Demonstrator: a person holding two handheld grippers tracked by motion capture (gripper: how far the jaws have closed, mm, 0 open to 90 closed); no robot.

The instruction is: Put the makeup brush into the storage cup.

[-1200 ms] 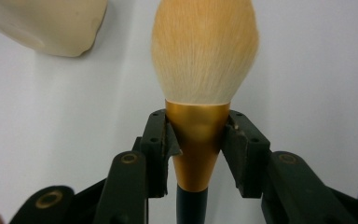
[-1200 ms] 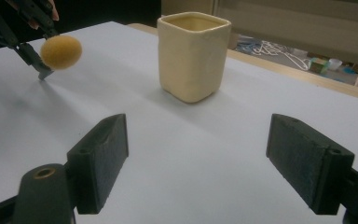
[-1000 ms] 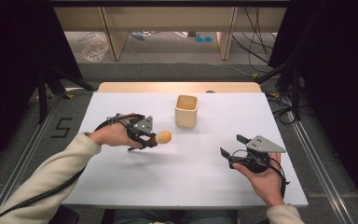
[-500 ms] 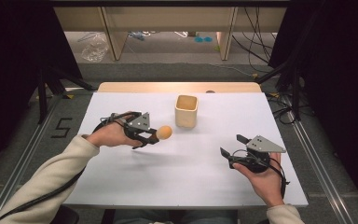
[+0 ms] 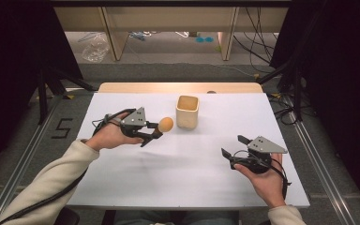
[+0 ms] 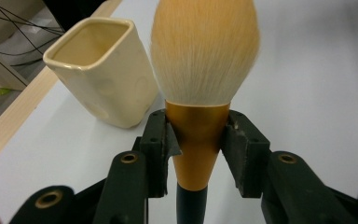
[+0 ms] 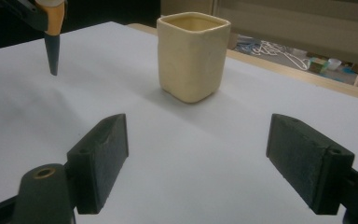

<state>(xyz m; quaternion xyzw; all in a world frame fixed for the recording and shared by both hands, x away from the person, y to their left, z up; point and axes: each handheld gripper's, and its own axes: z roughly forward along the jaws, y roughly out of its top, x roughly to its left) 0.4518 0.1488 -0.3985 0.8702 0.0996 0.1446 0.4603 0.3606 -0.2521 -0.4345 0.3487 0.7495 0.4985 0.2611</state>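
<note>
Left tongs [image 5: 155, 133]: pinched on the gold ferrule of a makeup brush [image 6: 204, 70], as seen in the left gripper view, where the bristles are shown large and pointing away from the camera. Right tongs [image 5: 233, 146]: spread wide with nothing between, held over the white surface [image 5: 206, 183] well apart from the brush. Cream cup [image 5: 187, 111]: upright on the surface, just beside the brush head in the high view. Writing: a dark numeral 5 [image 5: 62, 128] is marked on the floor left of the surface. The dark tapered handle tip, held clear above the surface, is shown in the right gripper view at upper left; the square mouth of the cup is seen best in the left gripper view. Against the picture 1 second earlier, the brush head has been brought slightly nearer the cup; the right tongs are unchanged.
</note>
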